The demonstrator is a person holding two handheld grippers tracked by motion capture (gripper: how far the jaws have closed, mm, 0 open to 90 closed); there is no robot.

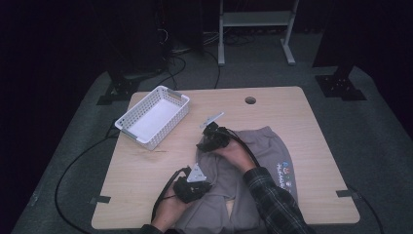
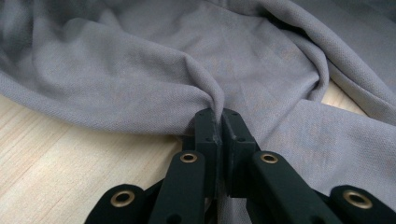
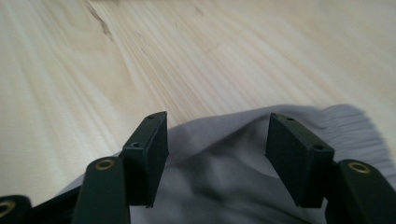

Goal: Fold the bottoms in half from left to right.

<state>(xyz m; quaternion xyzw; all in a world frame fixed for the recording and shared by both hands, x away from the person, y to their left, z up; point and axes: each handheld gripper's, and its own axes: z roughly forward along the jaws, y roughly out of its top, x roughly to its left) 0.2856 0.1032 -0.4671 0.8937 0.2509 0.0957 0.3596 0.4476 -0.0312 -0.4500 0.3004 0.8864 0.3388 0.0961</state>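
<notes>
A grey garment (image 1: 243, 175) lies crumpled on the near right part of the wooden table (image 1: 146, 170), and the person has the left gripper (image 1: 192, 187) at its near left edge, jaws pinched tight on a fold of the cloth (image 2: 205, 93) — the fabric bunches up right where the two black pads meet. The right gripper (image 1: 212, 138) sits at the garment's far left corner, its jaws standing apart over a ribbed hem (image 3: 345, 126), the cloth lying between them without the pads pressing on it. A white basket (image 1: 153, 117) stands well apart at the far left of the table.
</notes>
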